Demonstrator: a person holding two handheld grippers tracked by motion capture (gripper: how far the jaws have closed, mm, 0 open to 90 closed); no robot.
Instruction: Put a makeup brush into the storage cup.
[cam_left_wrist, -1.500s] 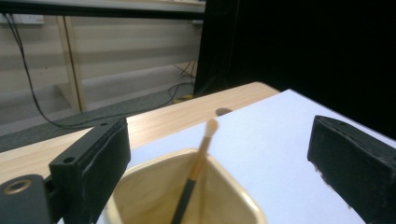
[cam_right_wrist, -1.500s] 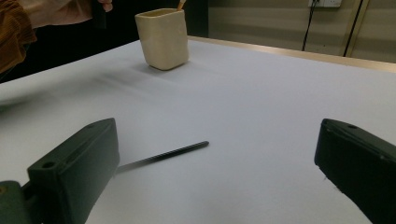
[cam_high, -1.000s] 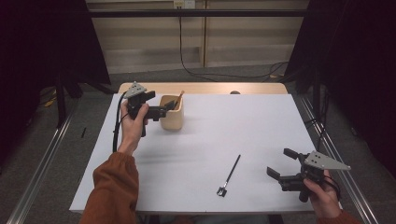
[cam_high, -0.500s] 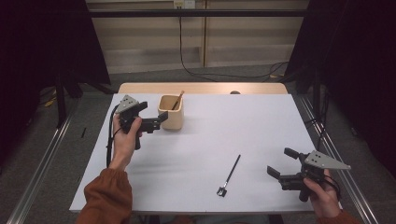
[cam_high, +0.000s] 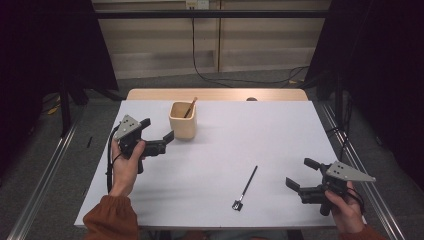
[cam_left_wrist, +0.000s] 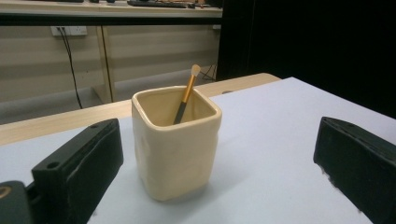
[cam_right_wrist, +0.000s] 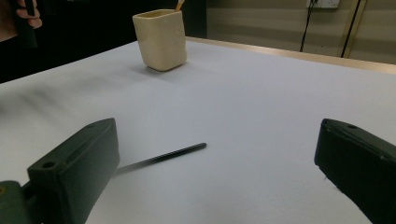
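Observation:
A cream square cup (cam_high: 182, 124) stands at the back left of the white table (cam_high: 260, 135) with a gold-handled brush (cam_high: 190, 107) leaning inside it. My left gripper (cam_high: 158, 129) hangs open just left of the cup, apart from it; in the left gripper view the cup (cam_left_wrist: 175, 144) and brush (cam_left_wrist: 186, 97) sit ahead between the spread jaws. A thin black brush (cam_high: 246, 185) lies flat near the front edge. My right gripper (cam_high: 300, 173) is open to its right, empty; the right gripper view has the black brush (cam_right_wrist: 163, 157) ahead of its left jaw.
A bare wooden strip (cam_high: 215, 94) runs along the table's far edge. Metal rails (cam_high: 45, 175) flank the table on the floor. The person's left hand (cam_right_wrist: 23, 17) is at the top left of the right gripper view, beyond the cup (cam_right_wrist: 161, 39).
My left gripper has drawn back from the cup toward the near left, lower and open. The right gripper and the black brush have stayed still.

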